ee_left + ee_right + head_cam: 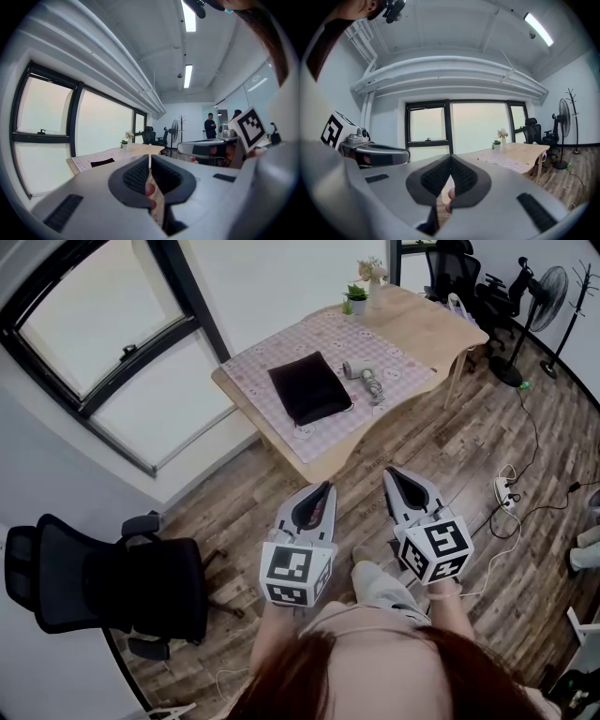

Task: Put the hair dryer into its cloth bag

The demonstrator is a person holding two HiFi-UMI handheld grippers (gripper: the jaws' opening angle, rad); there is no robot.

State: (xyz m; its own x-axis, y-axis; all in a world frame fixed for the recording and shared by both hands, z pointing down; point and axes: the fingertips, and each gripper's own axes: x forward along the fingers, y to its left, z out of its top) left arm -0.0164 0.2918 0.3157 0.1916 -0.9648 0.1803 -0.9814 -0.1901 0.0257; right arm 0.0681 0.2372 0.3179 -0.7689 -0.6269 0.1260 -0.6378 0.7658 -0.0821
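Underfoot, a plank floor [441, 456] across the whole room. Off to the left in the head view, a big dark-framed window [94, 343] low in the white wall. Ahead, a pale wooden table [427, 320] with rounded corners. Near the lower left, a black office chair [112, 587]; far right, beyond the table, a standing fan [548, 287]. Spread over the nearer half of the table, a pink checked cloth [328, 334]. Flat on that cloth, towards its left, a black cloth bag [309, 387]. Held out roughly level over the floor, well short of the table: left tongs [325, 487] and right tongs [389, 472], side by side, each with its marker cube towards the body. Closed tight, both pairs, pads pressed together and gripping nothing. Just right of the bag and apart from it, on the cloth: a pale hair dryer [361, 371], lying down with its cord coiled beside it. At the far edge of the table, a small green potted plant [356, 298] beside a little vase of flowers [372, 273].
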